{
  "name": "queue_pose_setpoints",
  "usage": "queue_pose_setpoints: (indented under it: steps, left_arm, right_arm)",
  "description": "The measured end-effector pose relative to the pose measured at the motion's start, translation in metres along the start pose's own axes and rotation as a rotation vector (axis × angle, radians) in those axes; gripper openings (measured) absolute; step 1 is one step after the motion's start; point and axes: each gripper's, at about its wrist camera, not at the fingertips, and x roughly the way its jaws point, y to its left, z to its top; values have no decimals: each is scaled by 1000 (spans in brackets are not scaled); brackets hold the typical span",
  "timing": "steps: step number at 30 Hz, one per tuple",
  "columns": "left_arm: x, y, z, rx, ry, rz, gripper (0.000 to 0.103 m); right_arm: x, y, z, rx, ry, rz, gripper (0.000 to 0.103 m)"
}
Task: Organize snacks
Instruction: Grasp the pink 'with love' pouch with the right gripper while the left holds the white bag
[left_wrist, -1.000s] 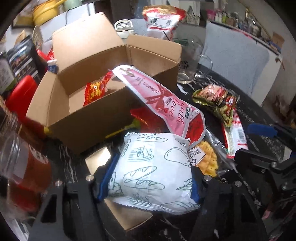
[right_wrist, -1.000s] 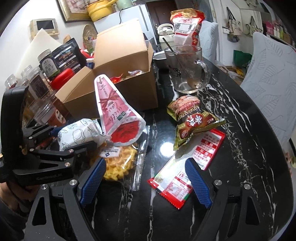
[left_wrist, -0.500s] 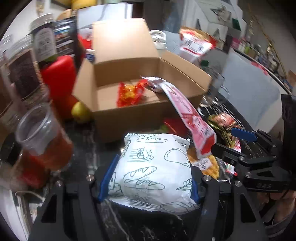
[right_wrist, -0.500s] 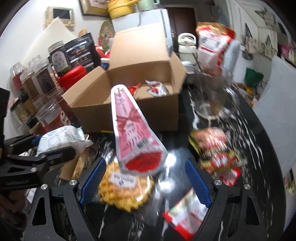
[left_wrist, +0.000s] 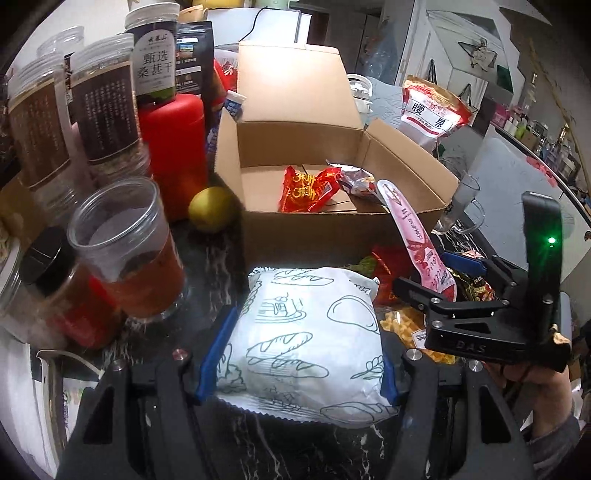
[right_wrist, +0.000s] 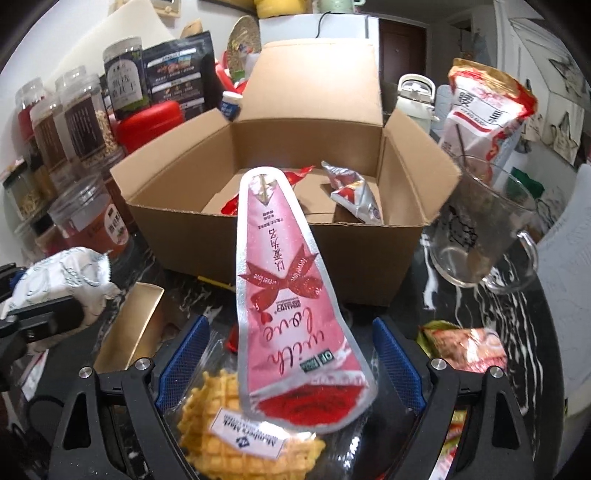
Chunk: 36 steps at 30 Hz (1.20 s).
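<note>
Transfer step in hand: the left gripper (left_wrist: 299, 365) is clenched on the white bread packet (left_wrist: 308, 343), both blue pads pressed into its sides, packet held in front of the cardboard box (left_wrist: 332, 236) and not yet over its rim. Judgement: this packet goes into the box next; the move calls for a lift above the near wall, a short carry forward, then release over the bare cardboard floor to the left of the orange snack bag (left_wrist: 306, 188) and the silver-red sachet (right_wrist: 354, 195) already inside. The right gripper (right_wrist: 290, 365) is released, jaws wide and empty, straddling the lower end of the pink cone-shaped pouch (right_wrist: 284, 295), whose tip leans on the box's near edge; pads do not touch it. The wrapped waffle (right_wrist: 236, 428) lies under that pouch on the dark marbled table (right_wrist: 517, 314), so a closing grip there risks catching both, or knocking the pouch off the rim. Edges and room: the upright rear flap (left_wrist: 291, 81) blocks an approach from behind; side flaps splay outward. To the left the jars (left_wrist: 99, 107) and an open plastic cup (left_wrist: 125, 251) crowd close, so little sideways room. To the right stands a glass mug (right_wrist: 484, 236) just beside the box corner. The two grippers work near each other; the path straight over the front wall looks clearest.
</note>
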Motion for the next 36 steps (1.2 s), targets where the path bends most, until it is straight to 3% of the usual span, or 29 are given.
queue_pose_setpoints:
  steps: [3, 5, 8, 22, 36]
  left_arm:
    - [1, 2, 0, -10, -4, 9, 66]
    - [0, 4, -1, -18, -5, 4, 66]
    - [-1, 5, -3, -22, -3, 4, 66]
    - [-19, -1, -11, -21, -26, -22, 66]
    - [-65, -18, -36, 11, -86, -30, 66]
  right_arm:
    - [8, 0, 0, -12, 28, -14, 81]
    - [11, 0, -1, -10, 45, -13, 62]
    - [11, -3, -2, 6, 52, -3, 54]
    - [-28, -8, -14, 75, -1, 14, 50]
    - [-89, 4, -46, 116, -55, 39, 50]
